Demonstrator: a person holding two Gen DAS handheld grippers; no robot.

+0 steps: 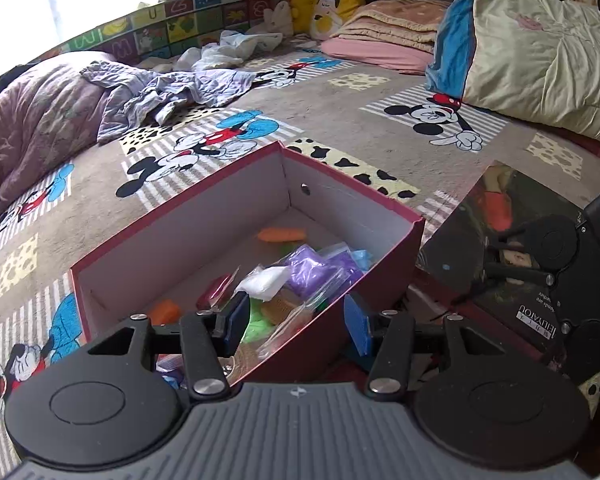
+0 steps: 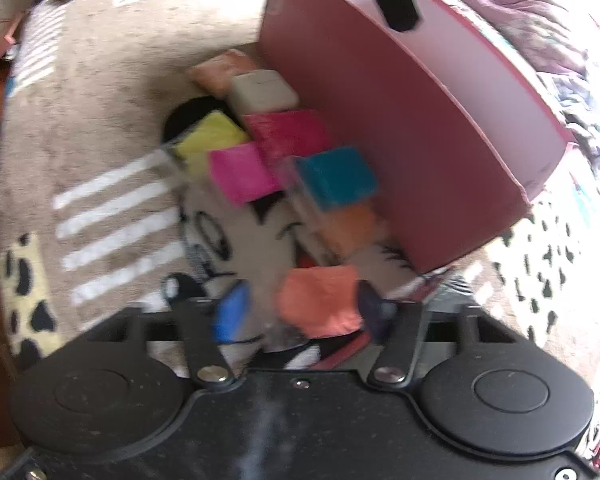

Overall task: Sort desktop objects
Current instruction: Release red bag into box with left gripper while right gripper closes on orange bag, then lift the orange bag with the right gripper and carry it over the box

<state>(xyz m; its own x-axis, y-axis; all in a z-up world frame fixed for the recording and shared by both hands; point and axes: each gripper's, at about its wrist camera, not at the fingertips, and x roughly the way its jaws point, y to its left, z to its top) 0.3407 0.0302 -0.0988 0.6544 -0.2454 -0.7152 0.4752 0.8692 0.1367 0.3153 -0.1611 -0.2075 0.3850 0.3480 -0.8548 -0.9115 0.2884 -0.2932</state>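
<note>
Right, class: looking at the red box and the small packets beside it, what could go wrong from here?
1. The left gripper straddles the red box wall with open jaws; closing or lifting there could tip the box and spill its bagged contents.
2. The right gripper is open around an orange packet; the view is blurred, so the grip may land off-centre and slip.
3. The loose packets crowd the box wall and could get knocked.
</note>
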